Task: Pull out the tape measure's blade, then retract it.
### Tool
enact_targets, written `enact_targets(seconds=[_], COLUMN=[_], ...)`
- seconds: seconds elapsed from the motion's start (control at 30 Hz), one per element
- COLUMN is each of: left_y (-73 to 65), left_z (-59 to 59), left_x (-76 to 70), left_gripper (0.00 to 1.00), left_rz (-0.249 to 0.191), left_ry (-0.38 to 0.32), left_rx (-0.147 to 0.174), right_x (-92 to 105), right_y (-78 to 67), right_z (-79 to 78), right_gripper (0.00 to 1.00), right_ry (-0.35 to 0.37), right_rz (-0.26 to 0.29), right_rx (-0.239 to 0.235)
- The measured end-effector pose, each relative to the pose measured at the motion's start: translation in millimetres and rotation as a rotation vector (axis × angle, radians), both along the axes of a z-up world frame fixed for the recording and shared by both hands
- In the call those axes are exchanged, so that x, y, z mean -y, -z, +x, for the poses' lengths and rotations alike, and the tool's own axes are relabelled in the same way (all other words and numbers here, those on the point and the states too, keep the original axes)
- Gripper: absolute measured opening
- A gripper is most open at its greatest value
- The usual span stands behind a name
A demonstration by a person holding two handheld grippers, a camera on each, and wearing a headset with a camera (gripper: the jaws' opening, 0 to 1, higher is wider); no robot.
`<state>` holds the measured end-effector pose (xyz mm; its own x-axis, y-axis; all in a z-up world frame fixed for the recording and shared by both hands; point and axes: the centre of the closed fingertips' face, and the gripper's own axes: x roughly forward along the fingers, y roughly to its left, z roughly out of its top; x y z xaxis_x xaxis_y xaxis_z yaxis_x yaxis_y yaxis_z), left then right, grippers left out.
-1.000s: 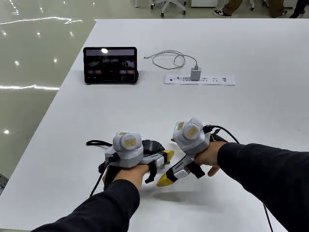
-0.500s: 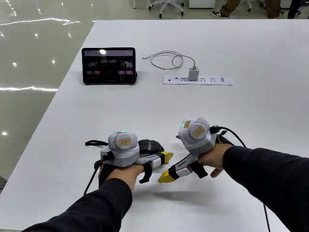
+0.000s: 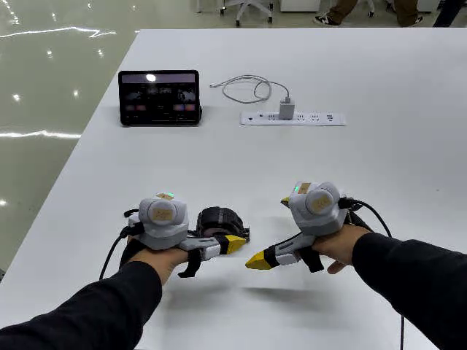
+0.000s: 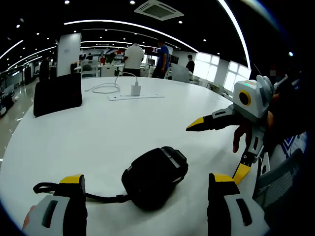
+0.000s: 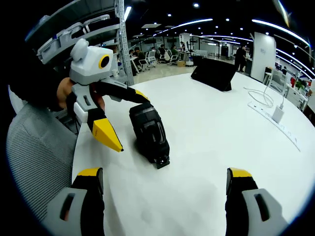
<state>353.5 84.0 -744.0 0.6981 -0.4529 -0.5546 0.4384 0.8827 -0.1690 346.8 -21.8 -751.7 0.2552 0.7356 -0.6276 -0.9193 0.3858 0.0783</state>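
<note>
The black tape measure [image 3: 221, 221] lies on the white table [image 3: 328, 175] between the spread jaws of the left hand-held gripper [image 3: 232, 243]. Its black strap [image 4: 49, 189] trails back past one jaw. Whether either jaw touches the case I cannot tell. Any print on the case is too small to read. The right hand-held gripper [image 3: 259, 260] points toward the tape measure from nearby without touching it, its jaws wide apart and holding nothing.
</note>
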Motion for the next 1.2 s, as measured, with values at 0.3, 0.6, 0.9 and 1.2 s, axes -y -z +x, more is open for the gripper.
enact_targets(seconds=[0.3, 0.6, 0.9, 1.2], left_y=[-2.5, -2.1, -12.0, -11.4], left_z=[-15.9, -33.3, -40.3, -54.2], left_x=[-7.0, -24.4, -35.2, -47.4], left_gripper=[1.00, 1.00, 1.00, 1.00], left_rz=[-0.014, 0.024, 0.006, 0.001], left_ry=[0.076, 0.157, 0.173, 0.167], left_rx=[0.007, 0.009, 0.012, -0.003], right_x=[35.7, 75.7, 116.9, 155.1], right_y=[-0.3, -2.8, -4.4, -4.5], right_z=[-12.3, -21.9, -31.8, -41.0], right_gripper=[1.00, 1.00, 1.00, 1.00], right_ry=[0.064, 0.126, 0.175, 0.214], right_rz=[0.026, 0.041, 0.029, 0.010], right_rx=[-0.002, 0.011, 0.021, 0.027])
